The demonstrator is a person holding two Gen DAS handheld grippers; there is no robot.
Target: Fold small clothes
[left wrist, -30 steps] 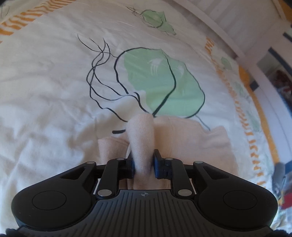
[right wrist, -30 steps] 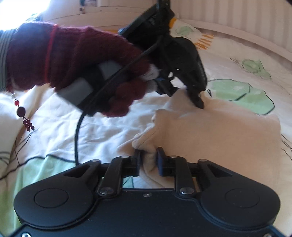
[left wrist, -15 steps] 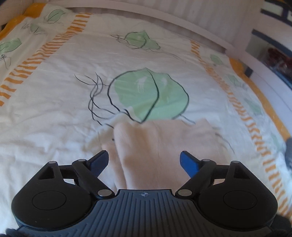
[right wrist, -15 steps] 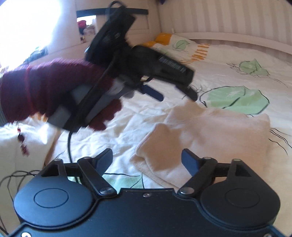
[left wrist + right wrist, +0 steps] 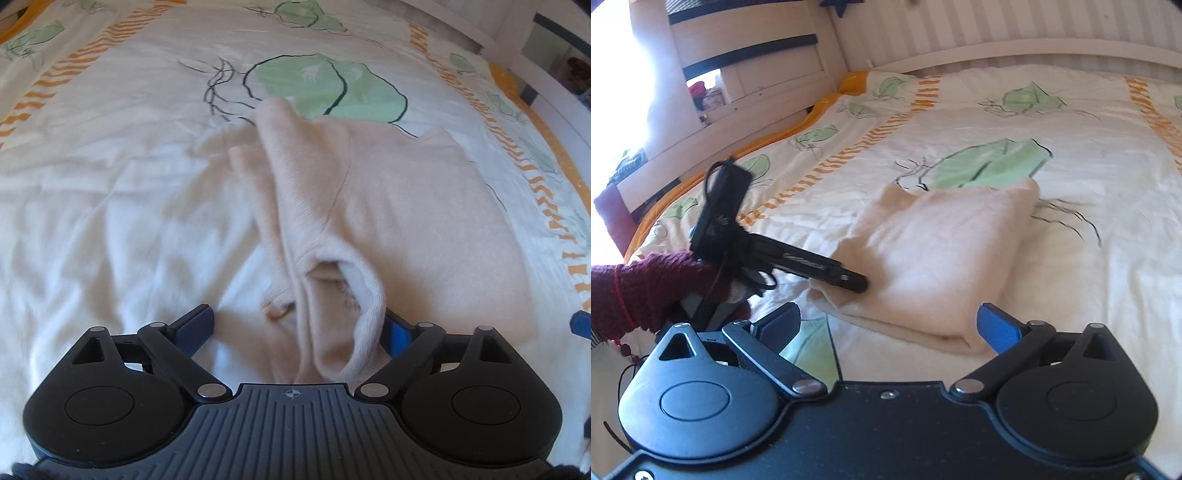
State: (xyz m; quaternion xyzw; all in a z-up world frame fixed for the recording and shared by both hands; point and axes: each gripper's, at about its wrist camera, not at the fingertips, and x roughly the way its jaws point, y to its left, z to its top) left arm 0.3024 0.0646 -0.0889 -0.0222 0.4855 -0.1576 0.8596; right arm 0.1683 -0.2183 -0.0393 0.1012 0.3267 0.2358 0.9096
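Bed (image 5: 1071, 122) with leaf-print cover holds a folded cream garment (image 5: 934, 251); both grippers, left (image 5: 295, 325) and right (image 5: 886, 325), angle down, jaws opening, gripping nothing.

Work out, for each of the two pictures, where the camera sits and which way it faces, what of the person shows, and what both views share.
Left wrist: sits on the left gripper, looking steeply down on the cream garment lying on the bedspread; its jaws are opening, a loose fold between them, unpinched. No hand shows.
Right wrist: sits on the right gripper, looking across the bed toward the headboard wall; its jaws are opening, gripping nothing. The gloved left hand shows.
Shared: the garment, the bedspread's green leaf print.
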